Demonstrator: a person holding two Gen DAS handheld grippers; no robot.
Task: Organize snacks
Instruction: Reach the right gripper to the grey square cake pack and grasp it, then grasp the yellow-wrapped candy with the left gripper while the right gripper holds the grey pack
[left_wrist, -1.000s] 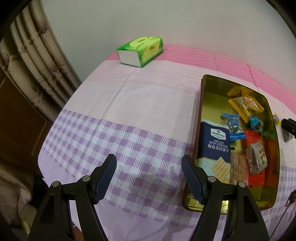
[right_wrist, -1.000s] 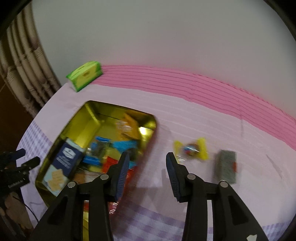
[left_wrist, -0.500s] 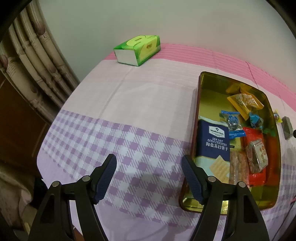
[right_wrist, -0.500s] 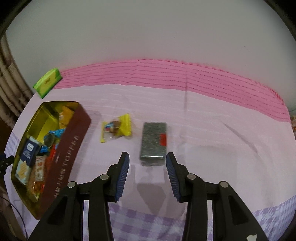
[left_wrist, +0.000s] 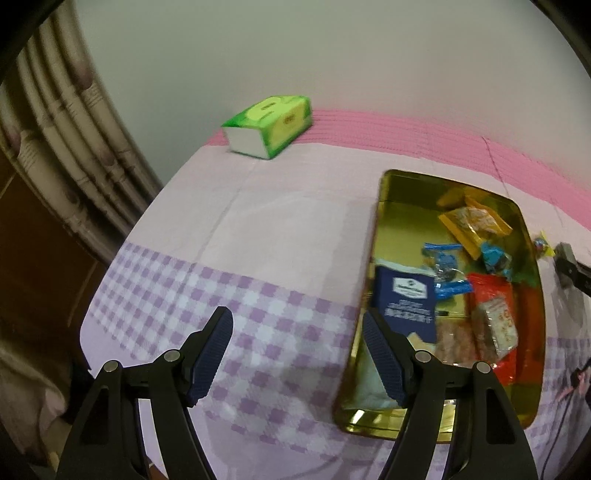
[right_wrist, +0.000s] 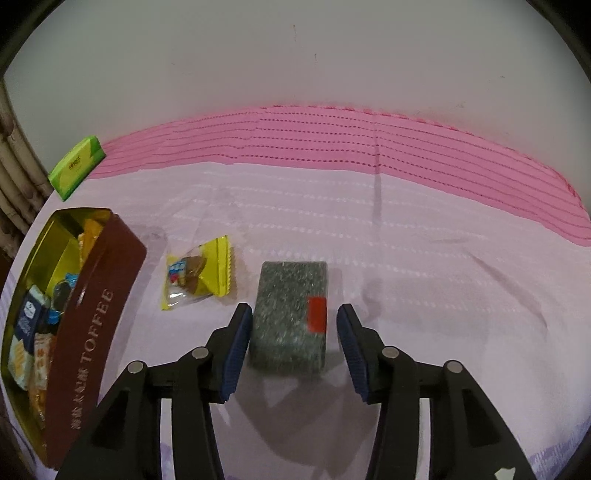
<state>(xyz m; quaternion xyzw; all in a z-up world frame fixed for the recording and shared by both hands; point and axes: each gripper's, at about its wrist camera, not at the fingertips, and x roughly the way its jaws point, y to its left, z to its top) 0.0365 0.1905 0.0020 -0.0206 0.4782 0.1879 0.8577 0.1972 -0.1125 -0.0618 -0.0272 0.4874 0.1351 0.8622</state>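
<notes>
judging by the full tin (right_wrist: 92, 332), most is done: a bar (right_wrist: 290, 314) between the right hand-held gripper's (right_wrist: 293, 350) parted, untouching pads and a candy (right_wrist: 197, 277) remain; left hand-held gripper (left_wrist: 297, 356) open, empty.

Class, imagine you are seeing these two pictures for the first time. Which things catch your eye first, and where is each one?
First, the grey speckled packet with a red patch, lying on the pink cloth between the fingers of the right tool, not gripped. Just left of it lies a yellow-wrapped candy, and beyond that the gold tin full of snacks, its brown side reading TOFFEE. A green tissue box sits at the far edge by the wall.
</notes>
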